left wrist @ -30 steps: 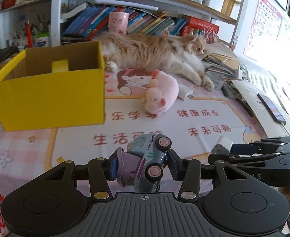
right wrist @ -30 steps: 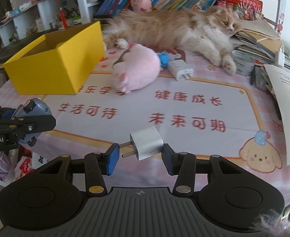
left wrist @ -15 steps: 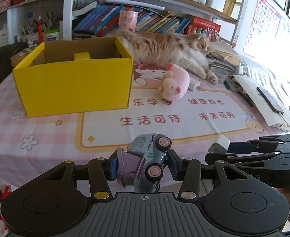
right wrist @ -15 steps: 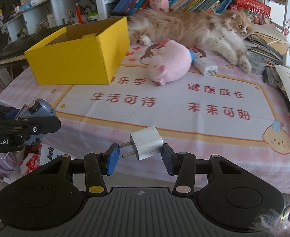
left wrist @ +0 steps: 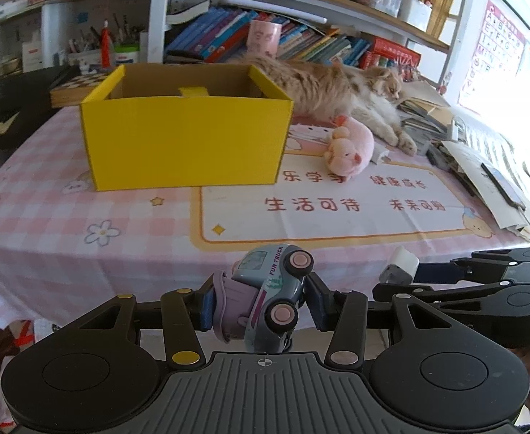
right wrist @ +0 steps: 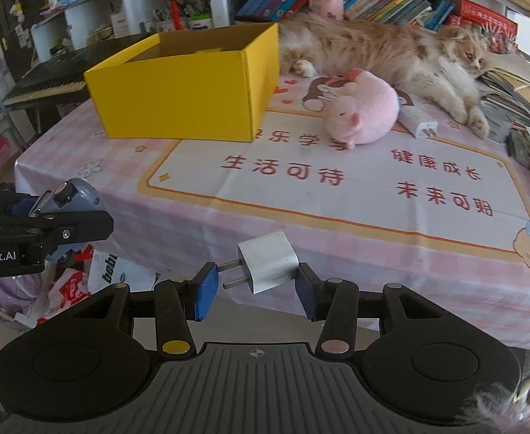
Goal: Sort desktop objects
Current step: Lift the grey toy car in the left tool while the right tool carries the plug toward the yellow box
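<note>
My left gripper is shut on a small blue-grey toy truck with pink wheels, held tilted off the table's front edge. My right gripper is shut on a white wall charger, prongs against the left pad. Each gripper shows in the other's view: the right gripper with the charger at lower right, the left gripper with the truck at far left. An open yellow box stands on the table's left half. A pink plush pig and another white charger lie to the right of the box.
A long-haired ginger cat lies across the back of the table, in front of shelves of books. Papers, notebooks and a phone are piled along the right edge. A keyboard stands off the left side. Bags lie on the floor below.
Both grippers have drawn back from the table with their loads still held. The box, pig and cat now look farther off, and the table's front edge has come into view.
</note>
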`<state>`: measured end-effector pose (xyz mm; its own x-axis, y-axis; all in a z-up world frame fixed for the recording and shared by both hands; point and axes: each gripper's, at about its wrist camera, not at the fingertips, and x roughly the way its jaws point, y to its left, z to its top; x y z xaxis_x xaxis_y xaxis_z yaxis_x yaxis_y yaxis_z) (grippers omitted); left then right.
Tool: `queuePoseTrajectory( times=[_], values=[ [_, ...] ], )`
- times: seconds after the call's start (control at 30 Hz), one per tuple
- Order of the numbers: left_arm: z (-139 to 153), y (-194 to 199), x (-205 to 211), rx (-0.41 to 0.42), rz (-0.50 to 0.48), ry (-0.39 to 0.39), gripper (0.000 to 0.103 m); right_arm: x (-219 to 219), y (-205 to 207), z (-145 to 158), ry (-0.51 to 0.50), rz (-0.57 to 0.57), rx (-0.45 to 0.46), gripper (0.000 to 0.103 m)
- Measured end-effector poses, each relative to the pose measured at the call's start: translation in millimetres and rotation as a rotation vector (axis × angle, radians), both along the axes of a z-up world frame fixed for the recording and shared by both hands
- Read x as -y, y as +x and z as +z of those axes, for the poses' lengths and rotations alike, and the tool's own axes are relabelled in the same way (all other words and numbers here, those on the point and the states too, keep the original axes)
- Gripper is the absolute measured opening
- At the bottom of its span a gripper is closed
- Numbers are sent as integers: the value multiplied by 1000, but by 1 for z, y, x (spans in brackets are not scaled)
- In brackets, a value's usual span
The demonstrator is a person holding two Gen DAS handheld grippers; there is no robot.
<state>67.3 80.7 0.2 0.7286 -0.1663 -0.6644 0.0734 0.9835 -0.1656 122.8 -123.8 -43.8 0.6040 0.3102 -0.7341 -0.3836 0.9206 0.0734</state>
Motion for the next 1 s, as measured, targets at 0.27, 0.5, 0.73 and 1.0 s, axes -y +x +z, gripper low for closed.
queuePoseTrajectory(
  times=[0.27,0.5,0.73,1.0],
  values=[
    [0,-10,-15,5,31,-9,47,-21,-4,0,-15,47,6,44],
    [0,-18,-26,13,56,-13,47,-34,-7,0,-27,84,12,44],
    [1,-25,-36,19,73,-13,47,-48,-10,0,-35,121,11,44],
    [3,-27,-46,25,104,-20,47,-62,-11,3,-49,169,22,44]
  ],
)
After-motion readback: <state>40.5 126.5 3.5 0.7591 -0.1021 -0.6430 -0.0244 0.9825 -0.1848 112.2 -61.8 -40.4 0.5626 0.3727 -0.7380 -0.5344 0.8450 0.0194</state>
